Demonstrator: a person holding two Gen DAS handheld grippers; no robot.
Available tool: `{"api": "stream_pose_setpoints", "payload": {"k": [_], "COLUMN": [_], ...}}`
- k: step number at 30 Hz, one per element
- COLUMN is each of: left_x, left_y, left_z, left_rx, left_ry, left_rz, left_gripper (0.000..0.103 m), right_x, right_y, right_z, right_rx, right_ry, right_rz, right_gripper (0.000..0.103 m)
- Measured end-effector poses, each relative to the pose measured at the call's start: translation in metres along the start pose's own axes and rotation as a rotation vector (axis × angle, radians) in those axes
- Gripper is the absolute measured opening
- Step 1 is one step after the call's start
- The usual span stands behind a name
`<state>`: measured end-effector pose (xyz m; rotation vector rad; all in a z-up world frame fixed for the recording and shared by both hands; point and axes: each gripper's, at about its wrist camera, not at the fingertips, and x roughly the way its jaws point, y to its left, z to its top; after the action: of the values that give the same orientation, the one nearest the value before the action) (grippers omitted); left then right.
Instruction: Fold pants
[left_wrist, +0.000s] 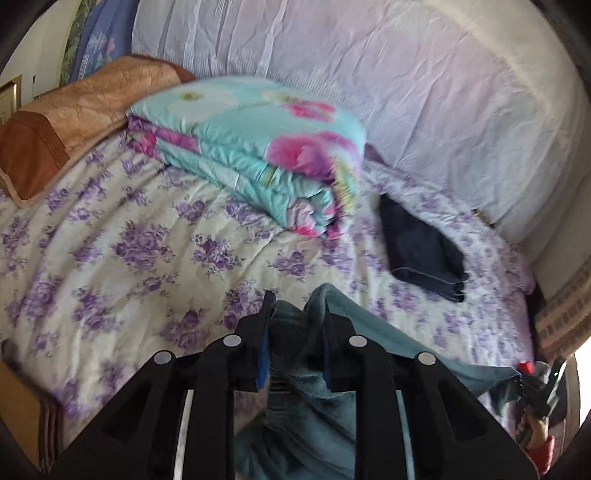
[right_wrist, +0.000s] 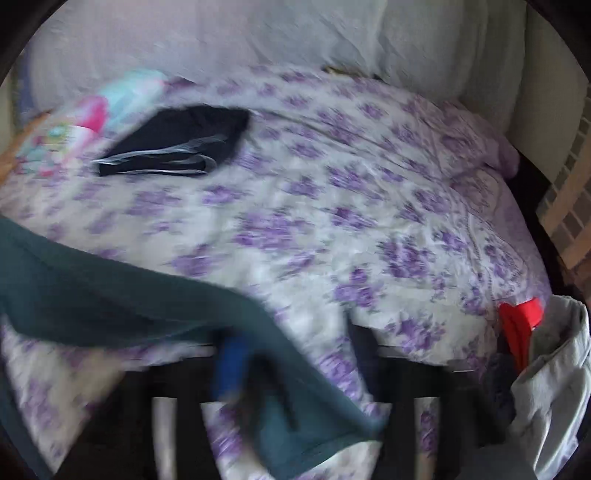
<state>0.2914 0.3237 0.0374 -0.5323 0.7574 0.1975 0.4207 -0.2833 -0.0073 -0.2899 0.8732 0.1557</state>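
Note:
Teal pants (left_wrist: 295, 391) hang bunched between the fingers of my left gripper (left_wrist: 297, 314), which is shut on them above the bed. The same pants (right_wrist: 110, 295) stretch as a band across the right wrist view. My right gripper (right_wrist: 295, 343) is blurred; the pants' cloth drapes over its left finger (right_wrist: 231, 365), while its right finger (right_wrist: 364, 350) stands well apart and bare. In the left wrist view the right gripper (left_wrist: 539, 384) shows at the far right at the end of the taut cloth.
The bed has a purple-flowered sheet (left_wrist: 147, 251). A folded dark garment (left_wrist: 421, 247) lies on it, also in the right wrist view (right_wrist: 177, 140). A folded floral quilt (left_wrist: 258, 147), a brown pillow (left_wrist: 66, 122) and a clothes pile (right_wrist: 546, 376) are near.

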Motion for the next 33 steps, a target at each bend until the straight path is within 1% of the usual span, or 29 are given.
{"api": "stream_pose_setpoints", "payload": {"k": [1, 2, 3, 5, 8, 10, 12, 15, 16, 18, 20, 21, 22, 23, 25, 26, 29, 30, 31, 32, 33], "left_x": [0.019, 0.032, 0.045, 0.060, 0.072, 0.079, 0.084, 0.084, 0.084, 0.085, 0.087, 0.088, 0.088, 0.089, 0.089, 0.089, 0.091, 0.092, 0.095, 0.097, 0.098], "left_y": [0.004, 0.007, 0.011, 0.016, 0.023, 0.028, 0.032, 0.034, 0.035, 0.036, 0.039, 0.041, 0.042, 0.044, 0.046, 0.046, 0.046, 0.046, 0.044, 0.043, 0.042], "left_z": [0.000, -0.002, -0.005, -0.015, -0.029, -0.035, -0.035, -0.034, -0.034, -0.035, -0.036, -0.036, -0.036, -0.036, -0.035, -0.034, -0.033, -0.033, -0.033, -0.034, -0.034], "left_rx": [-0.032, -0.061, -0.089, -0.093, -0.081, -0.087, -0.099, -0.109, -0.112, -0.114, -0.126, -0.131, -0.137, -0.145, -0.153, -0.154, -0.153, -0.151, -0.144, -0.138, -0.131], "left_ry": [0.024, 0.045, 0.058, 0.048, 0.027, 0.036, 0.057, 0.054, 0.055, 0.059, 0.065, 0.068, 0.070, 0.072, 0.075, 0.076, 0.081, 0.087, 0.096, 0.100, 0.103], "left_rz": [-0.004, -0.021, -0.036, -0.034, -0.021, -0.030, -0.052, -0.071, -0.075, -0.079, -0.088, -0.093, -0.096, -0.102, -0.113, -0.116, -0.109, -0.108, -0.102, -0.097, -0.091], "left_gripper": [0.021, 0.021, 0.021, 0.021, 0.021, 0.021, 0.021, 0.022, 0.022, 0.022, 0.022, 0.023, 0.023, 0.023, 0.024, 0.025, 0.026, 0.028, 0.029, 0.029, 0.029], "right_x": [0.002, 0.000, -0.005, -0.015, -0.027, -0.024, -0.015, 0.004, 0.012, 0.026, 0.041, 0.045, 0.048, 0.046, 0.030, 0.024, 0.021, 0.025, 0.023, 0.018, 0.010], "right_y": [-0.005, -0.009, -0.017, -0.034, -0.057, -0.072, -0.079, -0.078, -0.076, -0.075, -0.074, -0.074, -0.072, -0.070, -0.069, -0.074, -0.083, -0.083, -0.084, -0.086, -0.090], "right_z": [0.004, 0.004, 0.001, -0.012, -0.050, -0.078, -0.098, -0.104, -0.101, -0.092, -0.085, -0.083, -0.082, -0.081, -0.081, -0.084, -0.105, -0.111, -0.113, -0.113, -0.112], "right_rx": [0.008, 0.022, 0.053, 0.129, 0.265, 0.405, 0.529, 0.676, 0.719, 0.795, 0.861, 0.871, 0.865, 0.840, 0.759, 0.736, 0.687, 0.640, 0.602, 0.594, 0.602], "right_ry": [-0.032, -0.055, -0.078, -0.101, -0.097, -0.048, -0.014, 0.008, 0.010, 0.006, 0.009, 0.016, 0.023, 0.023, -0.015, -0.017, 0.064, 0.112, 0.113, 0.110, 0.101], "right_rz": [-0.029, -0.037, -0.023, 0.068, 0.204, 0.312, 0.409, 0.543, 0.573, 0.604, 0.616, 0.608, 0.588, 0.543, 0.446, 0.428, 0.385, 0.389, 0.405, 0.405, 0.398], "right_gripper": [0.071, 0.071, 0.073, 0.074, 0.074, 0.074, 0.074, 0.074, 0.074, 0.073, 0.060, 0.036, 0.010, 0.004, 0.004, 0.004, 0.004, 0.004, 0.006, 0.011, 0.029]}}
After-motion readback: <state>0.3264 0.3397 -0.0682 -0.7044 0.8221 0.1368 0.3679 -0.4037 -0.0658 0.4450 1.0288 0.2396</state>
